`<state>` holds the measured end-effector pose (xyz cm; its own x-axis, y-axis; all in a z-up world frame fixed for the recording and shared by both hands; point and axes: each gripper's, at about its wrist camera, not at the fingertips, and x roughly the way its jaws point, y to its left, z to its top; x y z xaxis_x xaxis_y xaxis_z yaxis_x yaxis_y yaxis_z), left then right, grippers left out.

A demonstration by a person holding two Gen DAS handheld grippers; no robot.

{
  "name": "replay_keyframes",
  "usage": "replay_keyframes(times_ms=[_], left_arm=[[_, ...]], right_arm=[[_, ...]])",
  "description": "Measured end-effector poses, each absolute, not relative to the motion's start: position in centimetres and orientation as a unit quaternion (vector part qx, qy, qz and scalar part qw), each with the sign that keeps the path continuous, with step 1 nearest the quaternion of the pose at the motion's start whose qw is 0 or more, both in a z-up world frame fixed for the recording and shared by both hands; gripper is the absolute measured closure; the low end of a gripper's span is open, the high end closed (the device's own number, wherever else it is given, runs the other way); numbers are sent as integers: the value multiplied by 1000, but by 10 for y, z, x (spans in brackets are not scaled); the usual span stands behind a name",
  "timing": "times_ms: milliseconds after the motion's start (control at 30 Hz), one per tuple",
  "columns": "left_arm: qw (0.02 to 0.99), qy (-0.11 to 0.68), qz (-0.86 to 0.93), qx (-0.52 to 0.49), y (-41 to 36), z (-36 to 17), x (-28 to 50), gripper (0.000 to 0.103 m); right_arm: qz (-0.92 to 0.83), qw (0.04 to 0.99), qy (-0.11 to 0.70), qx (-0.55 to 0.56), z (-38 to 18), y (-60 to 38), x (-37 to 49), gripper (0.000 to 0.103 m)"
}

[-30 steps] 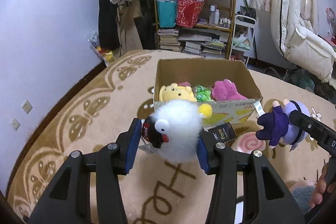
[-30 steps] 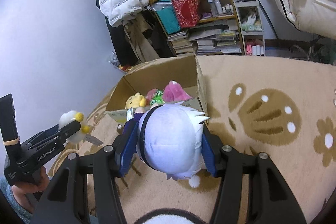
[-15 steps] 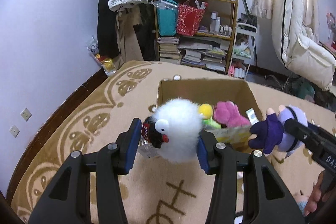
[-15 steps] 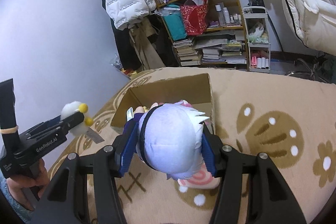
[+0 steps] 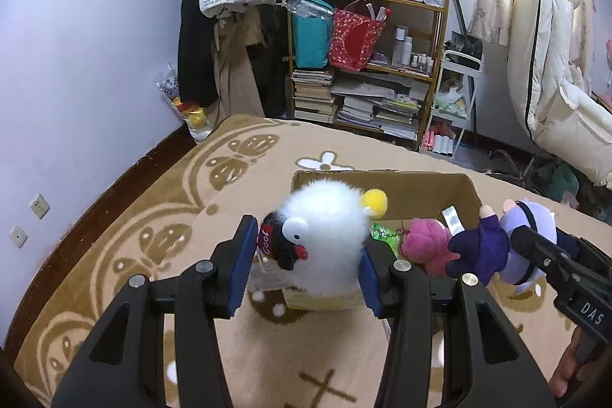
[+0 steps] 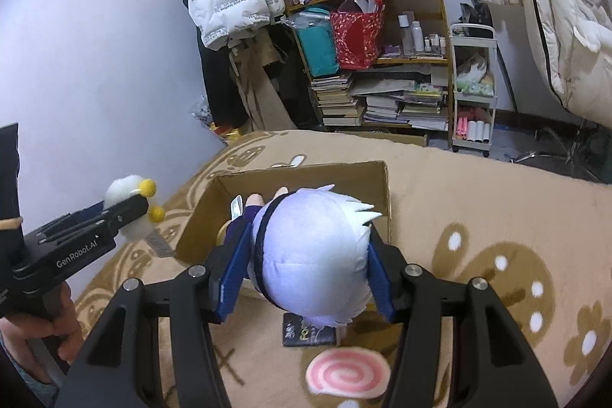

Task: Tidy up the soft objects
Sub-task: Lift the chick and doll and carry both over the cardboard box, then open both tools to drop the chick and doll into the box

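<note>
Tongs in both hands pinch toys above the near rim of the cardboard box (image 5: 420, 194), left gripper (image 5: 306, 266) squeezing the white bird (image 5: 325, 236), right gripper (image 6: 306, 272) clamping the doll (image 6: 313, 255), seemingly poised for dropping in.

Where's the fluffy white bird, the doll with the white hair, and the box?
fluffy white bird (image 5: 325, 239), left wrist view, its furry body.
white-haired doll (image 6: 317, 255), right wrist view, back of head.
cardboard box (image 6: 302, 174), right wrist view, far inner wall.
</note>
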<state>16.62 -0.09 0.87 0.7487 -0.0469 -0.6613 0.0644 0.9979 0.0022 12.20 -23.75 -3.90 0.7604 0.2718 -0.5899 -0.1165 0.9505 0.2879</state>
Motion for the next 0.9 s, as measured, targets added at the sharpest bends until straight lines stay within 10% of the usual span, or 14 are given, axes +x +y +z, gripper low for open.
replay_keyframes(times_ms=[900], left_arm=[[903,424,-58,25,-31,-57,230,52]], right_arm=[[109,907,379,146,-87,-245,178,40]])
